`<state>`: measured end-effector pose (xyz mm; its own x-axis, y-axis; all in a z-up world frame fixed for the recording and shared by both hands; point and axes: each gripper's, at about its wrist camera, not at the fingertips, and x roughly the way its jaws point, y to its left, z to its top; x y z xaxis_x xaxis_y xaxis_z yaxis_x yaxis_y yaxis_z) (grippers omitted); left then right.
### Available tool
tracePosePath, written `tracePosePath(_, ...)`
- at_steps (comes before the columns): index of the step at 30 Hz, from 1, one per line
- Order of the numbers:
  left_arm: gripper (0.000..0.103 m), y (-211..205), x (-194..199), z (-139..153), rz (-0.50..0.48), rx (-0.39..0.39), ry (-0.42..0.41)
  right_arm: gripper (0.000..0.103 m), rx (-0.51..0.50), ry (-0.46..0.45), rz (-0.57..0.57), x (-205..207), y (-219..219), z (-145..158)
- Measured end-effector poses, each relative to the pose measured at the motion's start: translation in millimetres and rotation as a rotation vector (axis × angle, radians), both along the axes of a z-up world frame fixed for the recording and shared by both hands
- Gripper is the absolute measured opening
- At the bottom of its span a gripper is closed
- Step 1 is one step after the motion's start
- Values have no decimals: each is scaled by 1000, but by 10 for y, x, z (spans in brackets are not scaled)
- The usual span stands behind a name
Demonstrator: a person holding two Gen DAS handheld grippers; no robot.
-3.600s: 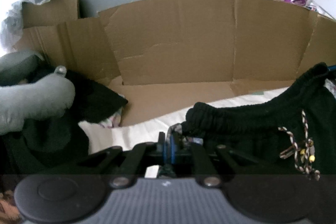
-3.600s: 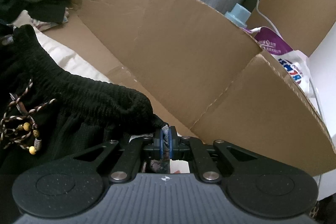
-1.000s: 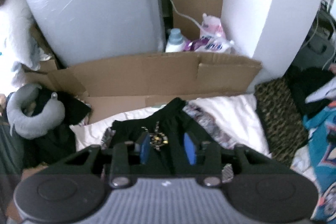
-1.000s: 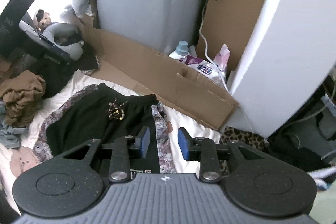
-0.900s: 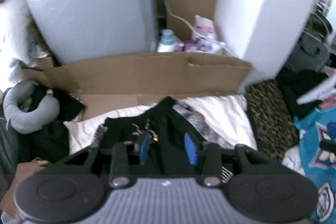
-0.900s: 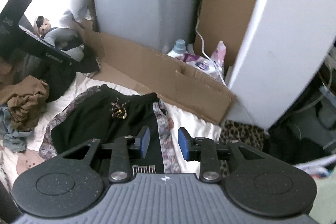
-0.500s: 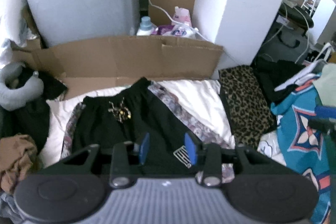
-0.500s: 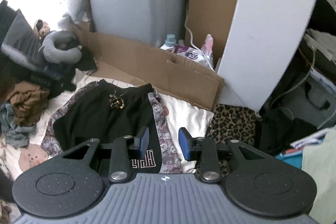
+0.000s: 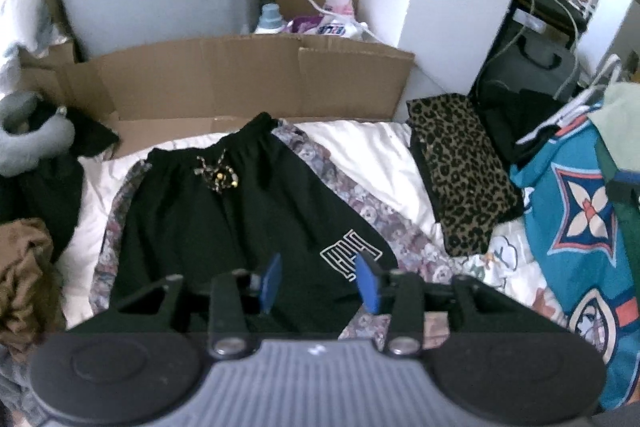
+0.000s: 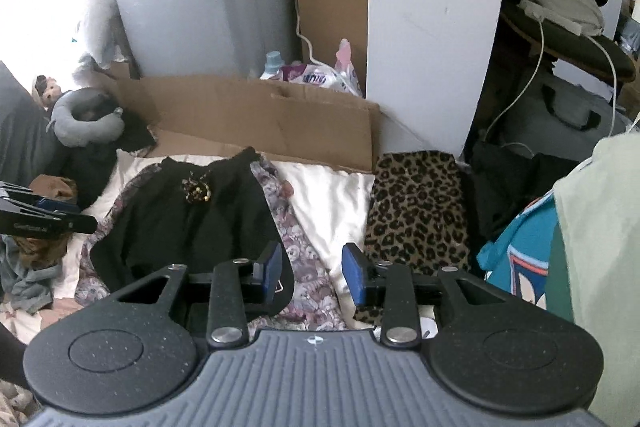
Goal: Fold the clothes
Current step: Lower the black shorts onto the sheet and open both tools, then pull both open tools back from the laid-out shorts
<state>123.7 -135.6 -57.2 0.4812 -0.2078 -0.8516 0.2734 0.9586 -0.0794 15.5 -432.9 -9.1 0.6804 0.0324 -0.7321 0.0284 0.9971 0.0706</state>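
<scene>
While both tools hang above the bedding, the nearest items are the tongs themselves. Left gripper (image 9: 318, 281): blue pads parted and widening, nothing pinched, black cloth showing only behind the gap. Right gripper (image 10: 310, 267): blue pads parted, nothing between them, floral cloth and white sheet visible through the gap.

Shorts (image 9: 224, 211): black, flat on the sheet (image 9: 360, 155), directly beyond the left tongs at 12 o'clock; white logo (image 9: 350, 255) near the hem at 1 o'clock, beaded drawstring (image 9: 218, 177) at the waistband further on. Floral garment (image 9: 376, 215): lies under the shorts, its edges showing on both sides.

Leopard cloth (image 10: 416, 211): folded, at 1 o'clock from the right tongs, just beside the sheet. Teal fabric (image 9: 576, 235): patterned, at 3 o'clock. Brown garment (image 9: 24, 267): crumpled, at 9 o'clock. Neck pillow (image 10: 86, 121): grey, at 10 o'clock, on dark clothing.

Cardboard (image 9: 248, 79): flattened, standing behind the waistband. Bottle (image 10: 273, 63) and detergent bag (image 10: 320, 77): behind the cardboard, at 12 o'clock.
</scene>
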Motion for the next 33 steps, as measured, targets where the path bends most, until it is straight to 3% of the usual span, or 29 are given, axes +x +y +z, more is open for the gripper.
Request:
tracePosePath(4, 46, 42, -9, -246, 58, -28, 45, 43, 15, -8, -18, -38, -49, -216)
tracePosePath(26, 46, -109, -232, -1665, 118, 14, 172, 43, 12, 62, -51, 121, -212, -1735)
tracePosePath(33, 46, -148, -234, -2067, 114, 26, 216, 43, 86, 65, -103, 92, -399, -2201)
